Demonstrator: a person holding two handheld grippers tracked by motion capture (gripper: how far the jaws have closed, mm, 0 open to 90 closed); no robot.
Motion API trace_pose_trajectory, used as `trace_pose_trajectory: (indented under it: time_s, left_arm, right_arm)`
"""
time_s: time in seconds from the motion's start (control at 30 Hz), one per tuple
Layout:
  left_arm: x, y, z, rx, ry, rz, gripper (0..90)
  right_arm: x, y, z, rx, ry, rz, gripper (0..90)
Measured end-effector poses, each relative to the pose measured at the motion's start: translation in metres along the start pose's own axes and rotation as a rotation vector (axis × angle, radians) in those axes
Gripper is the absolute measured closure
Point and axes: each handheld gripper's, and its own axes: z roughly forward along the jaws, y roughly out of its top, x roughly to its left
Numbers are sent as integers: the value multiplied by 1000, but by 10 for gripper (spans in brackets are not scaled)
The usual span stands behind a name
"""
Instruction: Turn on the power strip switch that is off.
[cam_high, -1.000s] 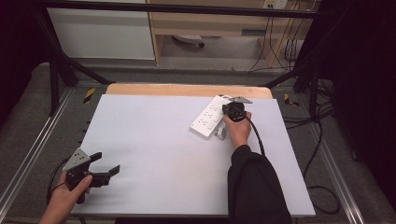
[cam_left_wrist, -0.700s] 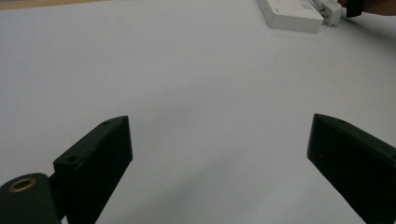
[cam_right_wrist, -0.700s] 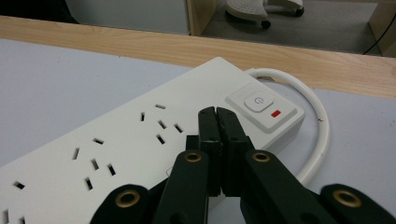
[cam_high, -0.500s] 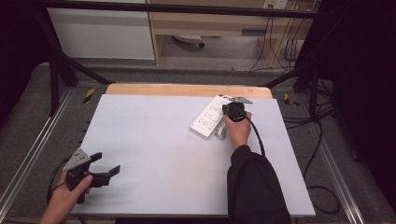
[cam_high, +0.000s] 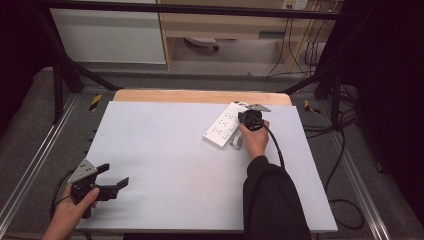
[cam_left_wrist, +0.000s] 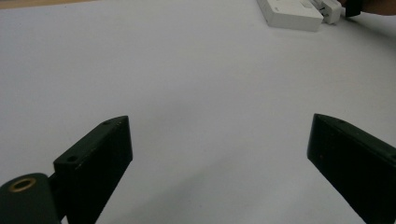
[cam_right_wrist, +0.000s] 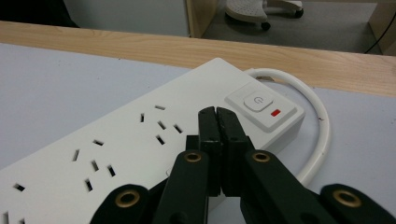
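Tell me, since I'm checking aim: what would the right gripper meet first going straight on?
The right gripper, jaws shut, points at the white plastic power strip; it would likely meet its top beside the power button, though the gap is unclear.

Both grippers black: left gripper (cam_high: 107, 182) with grey three-cornered plate, black cable; right gripper (cam_high: 250, 120) same plate, black cable. Brass-coloured rivets on fingers (cam_right_wrist: 215, 140). Right arm in black sleeve (cam_high: 272, 200); left forearm bare.
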Motion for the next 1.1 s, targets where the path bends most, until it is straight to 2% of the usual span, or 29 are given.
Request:
trace_pose_trajectory:
  time_s: [1.1]
  left_arm:
    - [0,0,0,5,1,-1,70]
  right_arm:
    - [-5,-1,-1,8,-10,16,900]
